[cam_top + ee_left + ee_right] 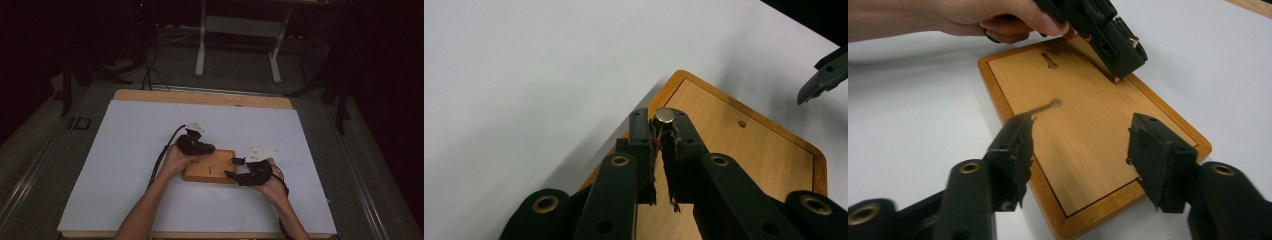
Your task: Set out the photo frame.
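A flat wooden board lies on the white sheet in the middle of the table. My left gripper points down at the board's far edge, shut on a small silver metal peg that stands upright between its tips. The peg's foot meets the board near its far corner. My right gripper is open at the board's right end, its jaws spread low over the wood with nothing between them.
The board has two keyhole-shaped slots and a small round hole. The sheet covers most of the wooden tabletop. A white metal table frame stands on the dark floor beyond.
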`<state>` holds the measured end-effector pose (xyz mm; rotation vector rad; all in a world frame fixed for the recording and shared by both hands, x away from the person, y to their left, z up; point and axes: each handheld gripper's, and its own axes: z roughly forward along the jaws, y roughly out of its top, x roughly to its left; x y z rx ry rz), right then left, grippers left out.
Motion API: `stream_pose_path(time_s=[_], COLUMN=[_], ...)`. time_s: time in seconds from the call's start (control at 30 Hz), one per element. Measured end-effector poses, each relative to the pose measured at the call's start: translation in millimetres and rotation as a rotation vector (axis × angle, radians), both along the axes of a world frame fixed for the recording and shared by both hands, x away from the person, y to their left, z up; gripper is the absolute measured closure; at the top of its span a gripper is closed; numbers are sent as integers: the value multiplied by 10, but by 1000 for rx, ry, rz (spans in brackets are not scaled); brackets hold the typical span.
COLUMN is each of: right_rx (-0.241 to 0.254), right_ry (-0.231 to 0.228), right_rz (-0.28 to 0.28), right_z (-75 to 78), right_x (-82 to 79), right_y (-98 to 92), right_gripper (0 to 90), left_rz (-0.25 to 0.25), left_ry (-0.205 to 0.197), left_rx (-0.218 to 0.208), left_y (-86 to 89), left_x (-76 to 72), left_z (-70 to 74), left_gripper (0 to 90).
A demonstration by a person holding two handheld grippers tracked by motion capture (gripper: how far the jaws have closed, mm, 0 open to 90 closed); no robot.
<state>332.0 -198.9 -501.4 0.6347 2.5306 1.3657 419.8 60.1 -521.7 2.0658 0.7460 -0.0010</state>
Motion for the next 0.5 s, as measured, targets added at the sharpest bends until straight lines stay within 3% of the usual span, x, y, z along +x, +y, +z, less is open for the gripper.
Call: stream_pose_path(time_s=[0.3, 0.5], right_rx=[-17, -39], right_ry=[6, 22], right_rz=[3, -10], right_z=[-8, -29], right_x=[-23, -12], right_y=[-20, -5], right_gripper=[327, 210], left_rz=[-4, 1], left_ry=[35, 53], left_rx=[-7, -10], left_y=[5, 6], left_x=[50, 81], left_z=[3, 6], left_gripper=[836, 840])
